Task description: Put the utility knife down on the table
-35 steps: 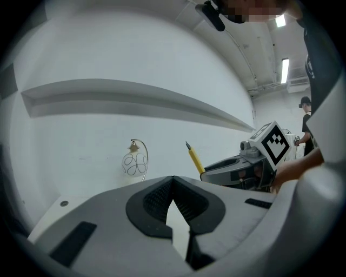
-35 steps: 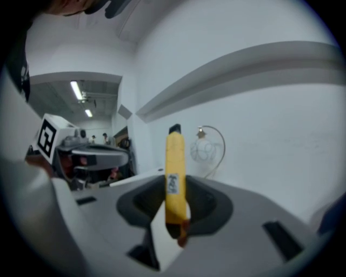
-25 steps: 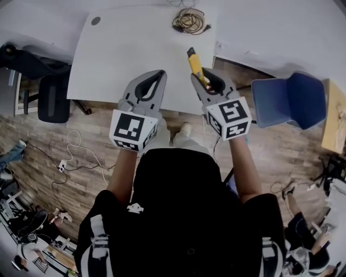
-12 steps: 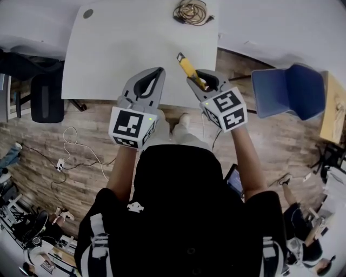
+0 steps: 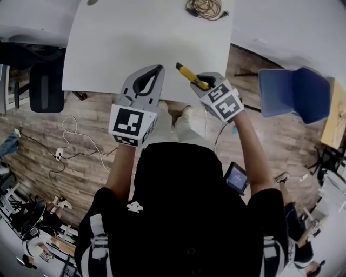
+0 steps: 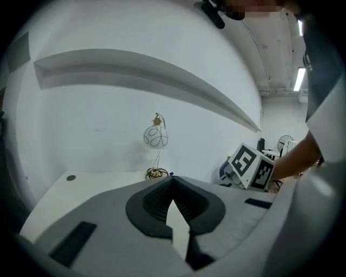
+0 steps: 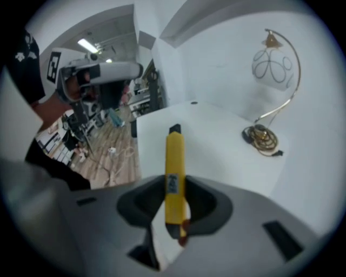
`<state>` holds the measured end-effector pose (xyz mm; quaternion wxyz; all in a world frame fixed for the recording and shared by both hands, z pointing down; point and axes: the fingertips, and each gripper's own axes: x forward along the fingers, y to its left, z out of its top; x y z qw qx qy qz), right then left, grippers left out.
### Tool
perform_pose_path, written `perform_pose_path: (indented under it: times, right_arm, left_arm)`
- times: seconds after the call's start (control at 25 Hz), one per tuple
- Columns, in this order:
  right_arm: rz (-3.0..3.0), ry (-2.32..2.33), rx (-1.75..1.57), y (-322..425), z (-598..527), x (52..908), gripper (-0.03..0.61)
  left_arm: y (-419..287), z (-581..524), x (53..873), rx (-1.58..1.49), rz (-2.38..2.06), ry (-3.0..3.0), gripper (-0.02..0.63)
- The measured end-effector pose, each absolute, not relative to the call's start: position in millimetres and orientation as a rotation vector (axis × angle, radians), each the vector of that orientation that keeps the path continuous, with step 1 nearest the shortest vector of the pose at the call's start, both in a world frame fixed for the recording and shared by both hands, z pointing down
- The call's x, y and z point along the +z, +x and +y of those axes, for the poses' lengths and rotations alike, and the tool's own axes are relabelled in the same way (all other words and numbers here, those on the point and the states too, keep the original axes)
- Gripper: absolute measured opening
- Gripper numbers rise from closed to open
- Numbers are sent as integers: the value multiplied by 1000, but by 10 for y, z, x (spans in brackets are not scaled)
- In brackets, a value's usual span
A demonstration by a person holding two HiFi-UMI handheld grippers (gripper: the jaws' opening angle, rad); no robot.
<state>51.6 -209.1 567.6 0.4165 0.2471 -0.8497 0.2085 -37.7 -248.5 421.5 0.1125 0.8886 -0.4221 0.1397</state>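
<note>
Closest to the camera in the head view, the person's two forearms reach forward from a black shirt, each holding a gripper over the near edge of the white table (image 5: 124, 43). The left gripper (image 5: 158, 71) has its jaws closed tip to tip with nothing between them. Its own view shows only the tabletop through the gap behind the tips. The right gripper (image 5: 204, 82) is clamped on the rear end of the yellow utility knife (image 5: 189, 74). The knife's body sticks out ahead of the jaws, angled towards the left gripper, with its black tip over the tabletop. Whether the knife touches the surface cannot be told. Farther back on the table lie a coiled cable (image 5: 204, 6) and a globe-shaded lamp (image 7: 274, 66) by the wall.
</note>
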Motion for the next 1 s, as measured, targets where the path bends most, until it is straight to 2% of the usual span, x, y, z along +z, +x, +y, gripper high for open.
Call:
perform_pose_path:
  times: [0.56,1.0]
  right_arm:
    - [-1853,381,450,610,-2044,6577,135]
    - [-1749,353,301,750,-2381,6844,135]
  left_arm:
    - [-493,-2323,4531,491,-1189,2559,17]
    - [-466,-2316,4681,519,-1165,2544,17]
